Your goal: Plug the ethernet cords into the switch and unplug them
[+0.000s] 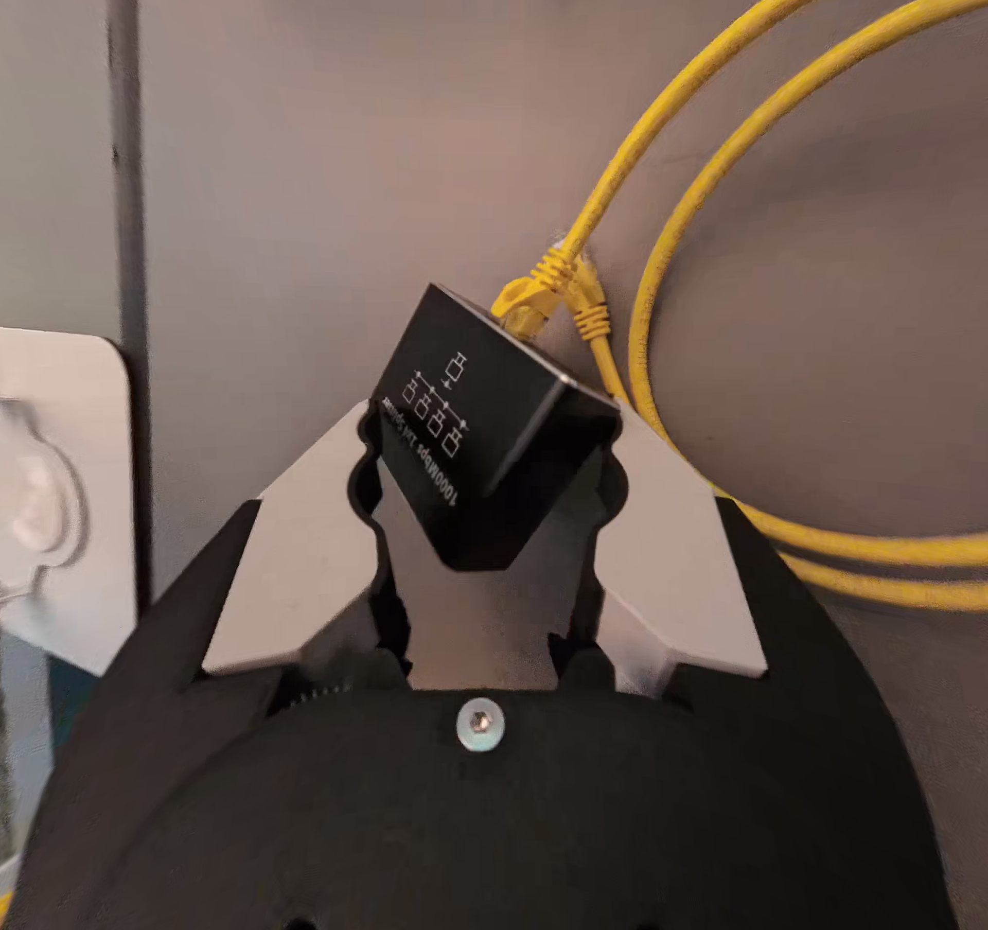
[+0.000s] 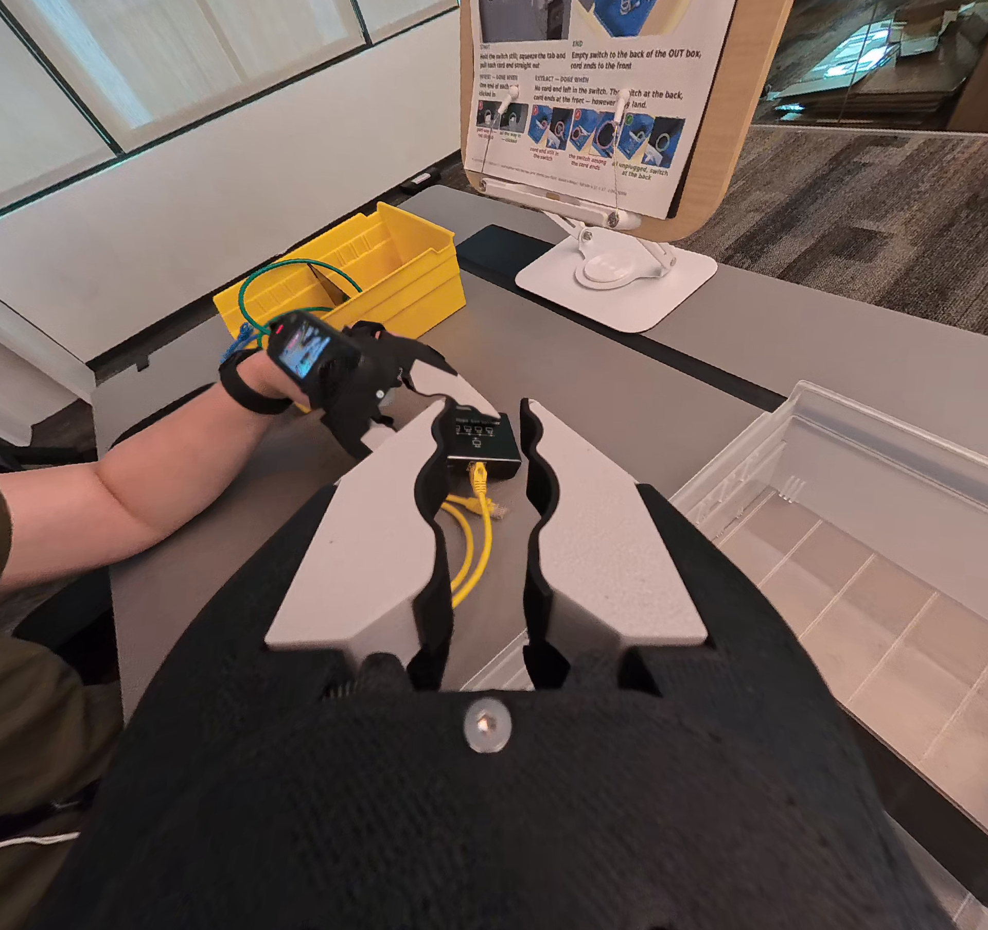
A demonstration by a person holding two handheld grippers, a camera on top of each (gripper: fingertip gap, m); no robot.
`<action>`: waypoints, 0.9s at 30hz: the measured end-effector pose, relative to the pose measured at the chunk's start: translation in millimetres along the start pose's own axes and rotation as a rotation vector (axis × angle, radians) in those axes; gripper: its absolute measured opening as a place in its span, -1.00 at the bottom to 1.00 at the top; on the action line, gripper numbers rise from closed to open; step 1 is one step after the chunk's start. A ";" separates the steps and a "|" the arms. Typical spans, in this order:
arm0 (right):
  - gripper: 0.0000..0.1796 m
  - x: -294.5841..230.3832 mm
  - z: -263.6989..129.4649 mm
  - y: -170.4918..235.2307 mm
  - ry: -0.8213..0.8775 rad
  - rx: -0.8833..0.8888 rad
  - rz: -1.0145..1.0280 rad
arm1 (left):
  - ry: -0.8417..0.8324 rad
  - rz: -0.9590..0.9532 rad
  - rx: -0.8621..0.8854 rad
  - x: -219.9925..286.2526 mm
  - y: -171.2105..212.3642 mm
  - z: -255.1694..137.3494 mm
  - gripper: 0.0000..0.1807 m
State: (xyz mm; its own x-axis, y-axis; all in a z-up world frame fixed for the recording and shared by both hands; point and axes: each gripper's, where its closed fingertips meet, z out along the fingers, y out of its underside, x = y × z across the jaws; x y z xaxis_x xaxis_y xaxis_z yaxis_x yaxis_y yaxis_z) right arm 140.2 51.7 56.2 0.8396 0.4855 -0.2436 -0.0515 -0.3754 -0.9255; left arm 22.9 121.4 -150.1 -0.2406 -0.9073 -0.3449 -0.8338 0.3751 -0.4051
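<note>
Left gripper [image 1: 489,423] is clenched on the black switch [image 1: 481,439], which sits tilted between the fingertips, over the grey table [image 1: 321,155]. One yellow ethernet cord [image 1: 668,118] is plugged into the switch's far face; its other plug [image 1: 588,305] lies loose on the table just beside it, the cord looping off to the right. Right gripper [image 2: 484,423] hangs above the cord with its jaws parted, holding nothing — the switch shows just beyond its fingertips. To its right sits a clear plastic bin [image 2: 834,557]. Farther back, behind the left hand [image 2: 267,375], a yellow bin [image 2: 374,273] holds a green cord [image 2: 267,284] — farthest, a printed instruction sheet [image 2: 577,75] on a white stand [image 2: 615,273].
</note>
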 end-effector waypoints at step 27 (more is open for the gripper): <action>-0.75 -0.1 25.0 17.7 0.023 -0.099 -0.022 | -0.168 -1.696 -0.030 -11.8 306.3 -252.4 -0.45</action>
State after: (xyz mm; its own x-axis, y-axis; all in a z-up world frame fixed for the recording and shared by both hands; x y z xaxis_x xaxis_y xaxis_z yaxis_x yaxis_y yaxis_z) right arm 125.6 64.7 32.6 0.8524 0.4763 -0.2159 0.0197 -0.4418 -0.8969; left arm -355.1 199.0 -56.4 0.9110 -0.2261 0.3448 -0.0892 -0.9246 -0.3704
